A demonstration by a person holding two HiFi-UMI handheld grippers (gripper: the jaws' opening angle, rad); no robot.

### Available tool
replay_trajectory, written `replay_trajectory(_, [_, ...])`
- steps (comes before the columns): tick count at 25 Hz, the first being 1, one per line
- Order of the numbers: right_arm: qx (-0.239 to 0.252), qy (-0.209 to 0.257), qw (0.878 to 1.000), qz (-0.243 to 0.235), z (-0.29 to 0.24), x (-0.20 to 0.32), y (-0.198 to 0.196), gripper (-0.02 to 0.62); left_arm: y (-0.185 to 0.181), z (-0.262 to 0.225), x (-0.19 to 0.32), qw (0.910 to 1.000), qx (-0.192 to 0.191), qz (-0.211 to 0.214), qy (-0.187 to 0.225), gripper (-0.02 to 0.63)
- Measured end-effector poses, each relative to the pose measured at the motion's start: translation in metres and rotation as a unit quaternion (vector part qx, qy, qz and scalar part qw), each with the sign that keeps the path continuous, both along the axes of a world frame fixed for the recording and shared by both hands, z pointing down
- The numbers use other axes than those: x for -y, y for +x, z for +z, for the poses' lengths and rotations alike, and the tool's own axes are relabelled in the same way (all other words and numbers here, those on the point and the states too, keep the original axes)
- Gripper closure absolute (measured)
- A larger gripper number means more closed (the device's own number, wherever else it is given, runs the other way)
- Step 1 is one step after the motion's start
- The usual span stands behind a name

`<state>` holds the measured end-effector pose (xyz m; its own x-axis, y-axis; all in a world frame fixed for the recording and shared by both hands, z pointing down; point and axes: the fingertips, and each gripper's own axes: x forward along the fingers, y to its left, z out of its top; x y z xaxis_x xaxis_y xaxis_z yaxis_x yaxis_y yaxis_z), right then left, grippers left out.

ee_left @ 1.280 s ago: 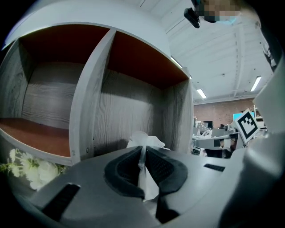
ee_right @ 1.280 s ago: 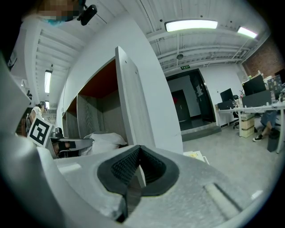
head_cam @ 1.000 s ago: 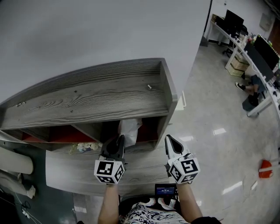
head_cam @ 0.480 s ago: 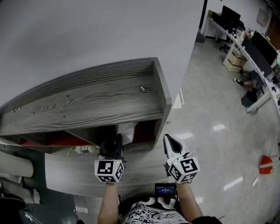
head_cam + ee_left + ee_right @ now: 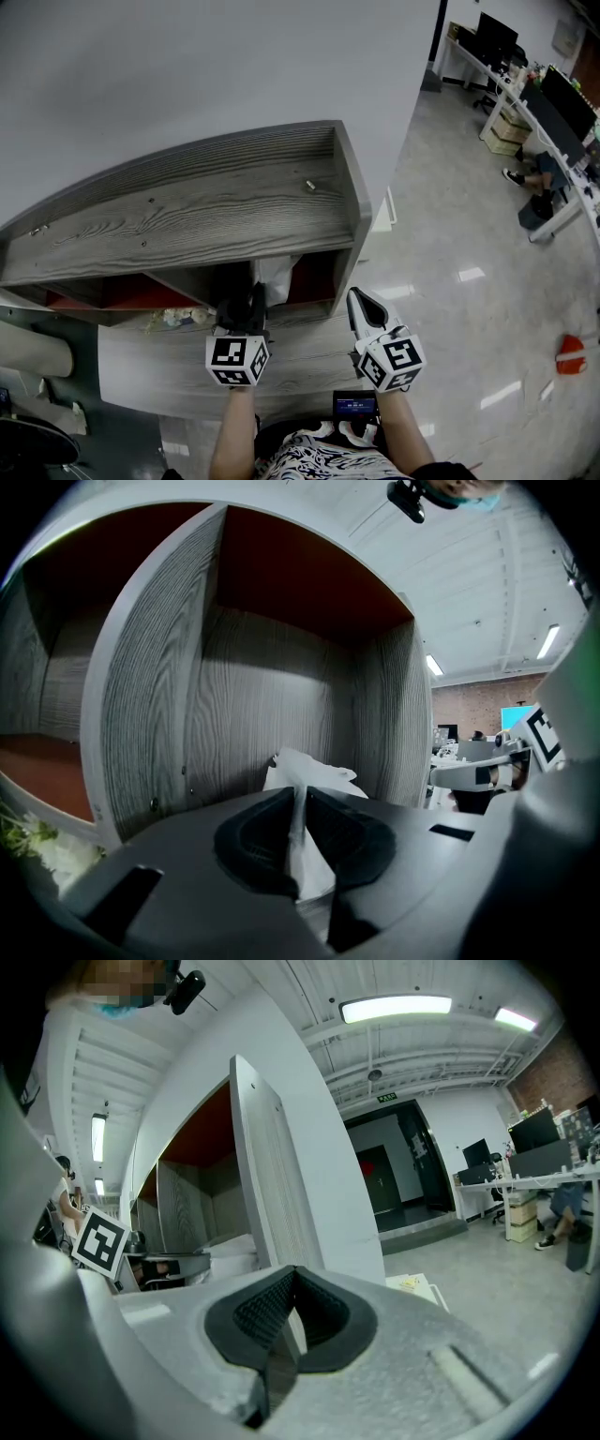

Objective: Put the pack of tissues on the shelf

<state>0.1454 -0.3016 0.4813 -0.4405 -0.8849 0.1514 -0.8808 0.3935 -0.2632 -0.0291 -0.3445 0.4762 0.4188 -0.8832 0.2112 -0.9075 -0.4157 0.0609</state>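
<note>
One grey wood-grain shelf unit point(image 5: 187, 206) with red-brown lining shows two open compartments in the left gripper view, and the single white plastic-wrapped pack of tissues point(image 5: 314, 772) is inside the right-hand one. The black left gripper point(image 5: 300, 822) has its two jaws pinched on a fold of the pack's wrapper. Further right, beside the unit's end panel, the white right gripper point(image 5: 286, 1312) has both jaws pressed together, nothing between them.

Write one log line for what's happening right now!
left gripper: shut on tissues | tissues: inside a shelf compartment | right gripper: shut, empty, outside shelf
</note>
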Motion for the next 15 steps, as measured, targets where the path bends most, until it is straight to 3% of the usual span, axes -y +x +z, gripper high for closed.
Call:
replay_trajectory(7, [0.0,0.006,1.0,0.005,-0.005,-0.011,0.001,0.592,-0.002,0.001,-0.004,0.9998,-0.012,0.004,-0.013,0.502])
replay_trajectory(15, [0.0,0.018,1.0,0.005,-0.015,-0.028,-0.008,0.592,-0.003,0.005,-0.022,0.9994,0.0,0.021,-0.026,0.47])
